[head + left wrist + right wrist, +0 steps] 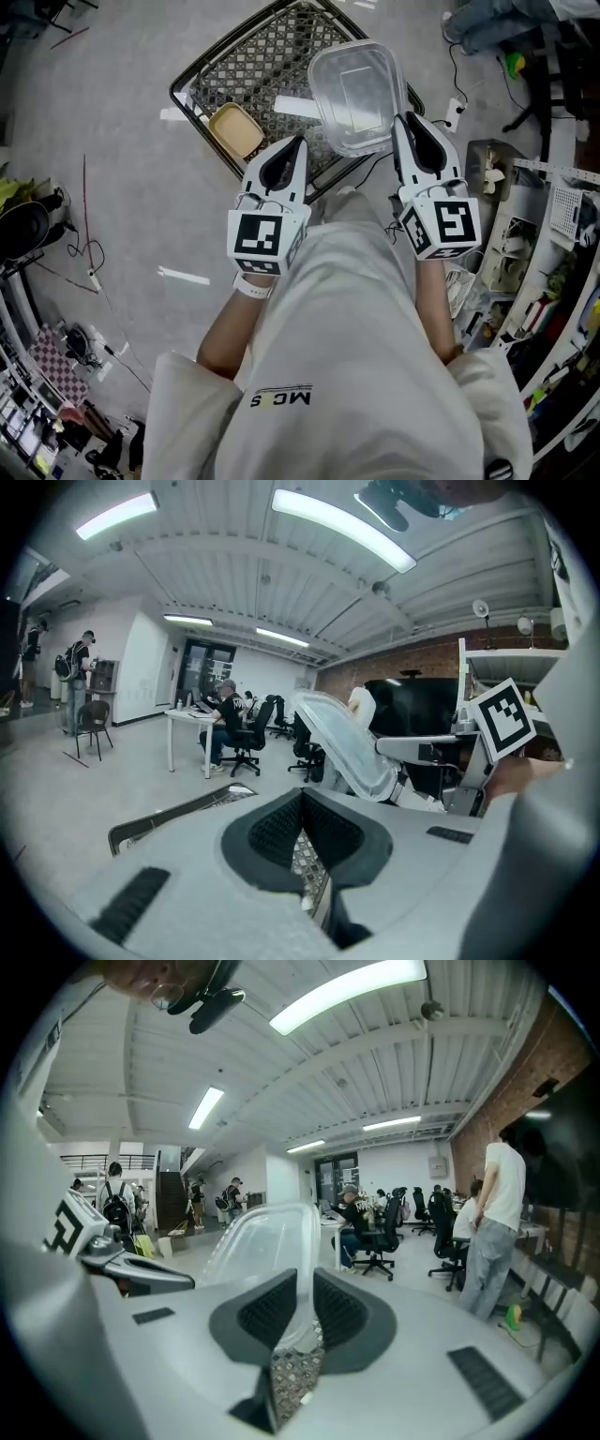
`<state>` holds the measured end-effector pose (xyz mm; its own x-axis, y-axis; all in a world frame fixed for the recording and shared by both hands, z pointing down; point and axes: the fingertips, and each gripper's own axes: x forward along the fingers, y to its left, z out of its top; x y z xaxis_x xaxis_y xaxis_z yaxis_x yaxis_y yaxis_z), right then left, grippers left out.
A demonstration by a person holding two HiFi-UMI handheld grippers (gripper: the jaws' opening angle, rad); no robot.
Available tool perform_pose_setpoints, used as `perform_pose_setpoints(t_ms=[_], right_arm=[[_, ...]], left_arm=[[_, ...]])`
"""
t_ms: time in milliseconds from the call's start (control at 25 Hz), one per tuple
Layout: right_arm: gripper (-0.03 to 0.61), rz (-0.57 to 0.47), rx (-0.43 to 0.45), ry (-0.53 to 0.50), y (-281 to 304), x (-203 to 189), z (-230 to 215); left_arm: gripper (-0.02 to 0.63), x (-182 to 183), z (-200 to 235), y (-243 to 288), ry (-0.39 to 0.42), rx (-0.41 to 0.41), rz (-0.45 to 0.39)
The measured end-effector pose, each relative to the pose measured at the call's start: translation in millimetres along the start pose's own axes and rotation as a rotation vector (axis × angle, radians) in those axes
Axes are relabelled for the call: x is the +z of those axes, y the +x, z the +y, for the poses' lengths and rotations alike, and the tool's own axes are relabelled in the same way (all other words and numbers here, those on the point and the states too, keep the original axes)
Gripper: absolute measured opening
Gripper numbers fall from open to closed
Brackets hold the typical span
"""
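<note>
Past the white shirt [356, 319], a clear tub [354, 94] was pinched by its rim in the right gripper [401, 120], maybe to be held over the basket [272, 56]; the left gripper [300, 142] was squeezed shut, empty.

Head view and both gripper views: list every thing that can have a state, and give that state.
left tongs: shut, nothing between them.
right tongs: shut on the rim of the clear plastic container.
clear plastic container: lidless, empty, held above the wire basket.
wire basket: open-topped, on the floor.
tan tub: lidless, lying inside the wire basket.
</note>
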<state>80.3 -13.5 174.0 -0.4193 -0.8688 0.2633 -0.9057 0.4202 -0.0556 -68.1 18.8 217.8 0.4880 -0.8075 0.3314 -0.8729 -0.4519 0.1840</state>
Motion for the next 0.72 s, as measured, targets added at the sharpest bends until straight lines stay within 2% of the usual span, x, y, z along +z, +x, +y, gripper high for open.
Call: perform_pose_setpoints(t_ms=[280,720], right_arm=[[0.069,-0.037,-0.021,-0.010,-14.6,10.0,-0.2],[0.069,-0.012,-0.040,-0.007,-21.1,-2.5,-12.1]], left_arm=[[0.023,20.1,1.4,-15.5,0.004,-0.004,-0.034],[0.023,32.6,1.8,-10.5,0.029,-0.019,-0.060]])
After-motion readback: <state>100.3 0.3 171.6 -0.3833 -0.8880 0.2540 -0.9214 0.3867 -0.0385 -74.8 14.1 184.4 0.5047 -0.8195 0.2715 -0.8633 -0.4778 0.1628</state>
